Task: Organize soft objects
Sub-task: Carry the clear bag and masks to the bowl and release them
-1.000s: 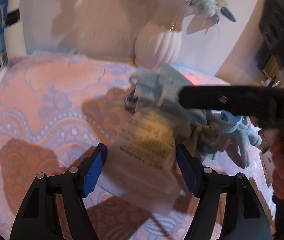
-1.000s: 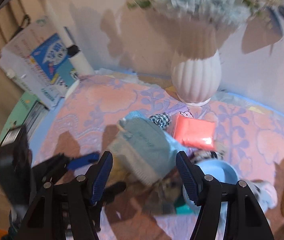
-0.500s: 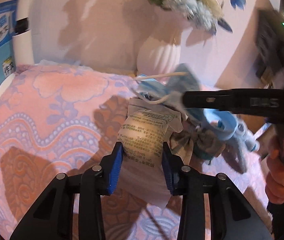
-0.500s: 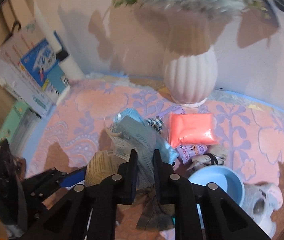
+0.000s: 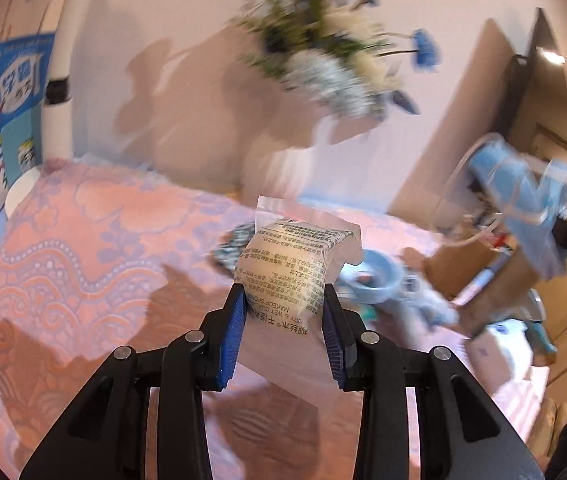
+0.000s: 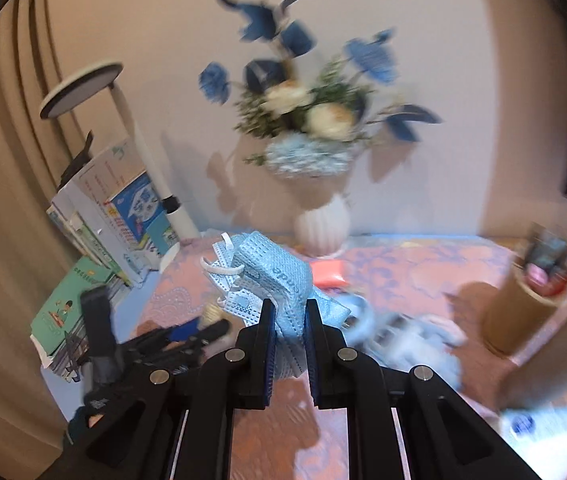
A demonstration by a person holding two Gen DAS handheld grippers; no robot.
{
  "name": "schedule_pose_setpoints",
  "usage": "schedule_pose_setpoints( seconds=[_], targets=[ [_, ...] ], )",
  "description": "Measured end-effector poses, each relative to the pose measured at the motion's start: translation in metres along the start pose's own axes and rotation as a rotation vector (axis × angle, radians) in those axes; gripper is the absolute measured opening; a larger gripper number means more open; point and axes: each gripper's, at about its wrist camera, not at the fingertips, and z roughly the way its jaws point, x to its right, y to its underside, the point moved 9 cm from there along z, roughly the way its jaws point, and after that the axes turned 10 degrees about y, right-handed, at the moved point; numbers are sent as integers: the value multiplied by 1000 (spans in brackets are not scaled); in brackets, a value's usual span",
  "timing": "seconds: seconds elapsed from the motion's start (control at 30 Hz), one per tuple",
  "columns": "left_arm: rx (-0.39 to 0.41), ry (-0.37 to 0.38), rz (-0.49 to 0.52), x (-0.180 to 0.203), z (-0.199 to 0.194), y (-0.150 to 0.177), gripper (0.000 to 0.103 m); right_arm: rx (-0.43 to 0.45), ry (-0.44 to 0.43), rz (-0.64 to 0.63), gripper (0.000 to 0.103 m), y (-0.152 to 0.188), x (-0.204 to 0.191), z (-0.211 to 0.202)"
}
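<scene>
My left gripper [image 5: 283,312] is shut on a clear packet of makeup sponges [image 5: 291,276] with printed text, held above the pink patterned tablecloth [image 5: 83,248]. My right gripper [image 6: 286,320] is shut on a bundle of blue face masks [image 6: 271,272] with white ear loops, lifted above the table. The masks also show at the right of the left wrist view [image 5: 523,196]. The left gripper shows at the lower left of the right wrist view [image 6: 179,332]. A blue bowl [image 5: 375,276], a pale blue soft toy [image 6: 415,336] and an orange packet [image 6: 327,272] lie on the cloth.
A white ribbed vase of flowers [image 6: 321,228] stands at the back of the table. A round cardboard tub [image 6: 523,312] holding small items stands at the right. Books and boxes [image 6: 115,216] and a white lamp [image 6: 83,88] stand at the left.
Both grippers have closed on their loads and lifted them: the left raised the sponge packet off the pile, the right raised the masks up and away to the right.
</scene>
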Motion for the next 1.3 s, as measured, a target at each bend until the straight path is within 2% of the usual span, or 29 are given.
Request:
schedule_pose_setpoints(
  seconds=[0.23,0.4,0.53,0.7,0.87,1.0,1.07,1.3],
  targets=[
    [11,84,86,85,-18,0,33,38,48,106,13,36,58,-59],
    [15,148,159,149,-22,-2,33,80,85,187,13,46,102,-92],
    [7,208,221,205,-21,-4,33,128,126,280,13,53,153,-122],
    [-14,299,301,285,-10,-4,33,224,202,441,13,63,240,-168],
    [-59,383,382,365,22,0,33,263,297,599,13,81,329,-195],
    [-115,425,436,417,61,14,33,226,424,693,13,106,391,-194],
    [-162,438,450,438,87,28,33,202,440,743,13,118,414,-189],
    [-289,428,466,466,170,68,34,121,478,843,13,142,462,-162]
  ],
)
